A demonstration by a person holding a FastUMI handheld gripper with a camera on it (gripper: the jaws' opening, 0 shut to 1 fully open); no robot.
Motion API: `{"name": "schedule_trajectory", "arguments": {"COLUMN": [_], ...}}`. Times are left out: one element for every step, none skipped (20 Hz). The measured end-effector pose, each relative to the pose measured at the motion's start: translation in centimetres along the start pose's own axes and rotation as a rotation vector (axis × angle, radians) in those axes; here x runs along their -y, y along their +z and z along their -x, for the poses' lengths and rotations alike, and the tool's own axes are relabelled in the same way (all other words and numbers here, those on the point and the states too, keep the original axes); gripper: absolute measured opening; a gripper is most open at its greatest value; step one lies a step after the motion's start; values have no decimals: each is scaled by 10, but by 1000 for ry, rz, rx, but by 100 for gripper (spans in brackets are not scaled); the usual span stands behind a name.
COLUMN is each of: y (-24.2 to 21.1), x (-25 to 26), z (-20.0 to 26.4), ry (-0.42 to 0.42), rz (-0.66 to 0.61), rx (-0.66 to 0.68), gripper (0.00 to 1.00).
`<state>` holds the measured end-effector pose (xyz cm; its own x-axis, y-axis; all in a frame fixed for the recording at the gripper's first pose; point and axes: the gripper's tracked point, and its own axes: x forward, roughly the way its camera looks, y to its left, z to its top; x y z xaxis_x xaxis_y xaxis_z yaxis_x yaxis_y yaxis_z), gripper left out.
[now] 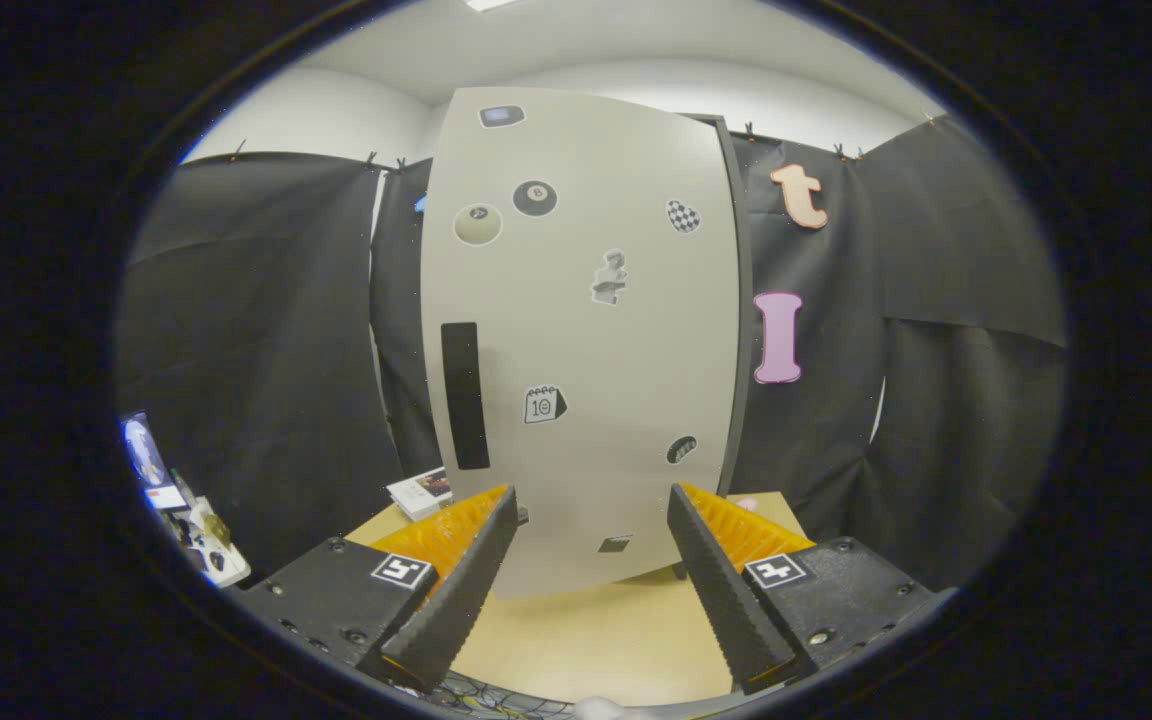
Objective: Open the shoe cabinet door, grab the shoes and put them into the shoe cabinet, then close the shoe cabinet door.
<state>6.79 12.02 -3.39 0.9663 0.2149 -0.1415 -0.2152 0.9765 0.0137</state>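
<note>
A tall pale-grey shoe cabinet point(586, 340) stands on the wooden tabletop point(586, 630), straight ahead of my fingers. Its door point(626, 470) is closed and carries several stickers. A black vertical handle point(464, 395) sits near the door's left edge, just above my left fingertip. My gripper point(591, 510) is open, its two fingers spread wide with nothing between them but the lower part of the door a short way beyond. The cabinet's dark side edge point(739, 330) shows on the right.
A small white box point(421, 492) lies on the table left of the cabinet. A cluttered spot with a screen point(151, 460) and small items is far left, below table level. Cables point(496, 695) hang at the table's near edge. Black cloth walls surround the booth.
</note>
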Motion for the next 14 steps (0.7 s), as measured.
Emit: {"name": "schedule_trajectory", "arguments": {"y": [1,2,5,9,13,15,18,20,23,27,29,30,30,29], "x": [-1,-1,-1,-1,0,1,4,6,5,5,7,12,13,14], "z": [4,9,15,22,29,37,45,53,61,69,78,88,95,101], "ry": [-7,-16,-24,-33,-46,-63,-84,-103,-117,-130,-154,-177,-197,-209], "rz": [-1,-4,-7,-7,-8,-8,-8,-10,-13,-13,-7,-2,-5,-9], "rx": [3,4,8,15,24,32,37,41,53,65,72,79,86,95], "gripper": [99,99,99,99,99,99,99,99,99,99,99,99,99,99]}}
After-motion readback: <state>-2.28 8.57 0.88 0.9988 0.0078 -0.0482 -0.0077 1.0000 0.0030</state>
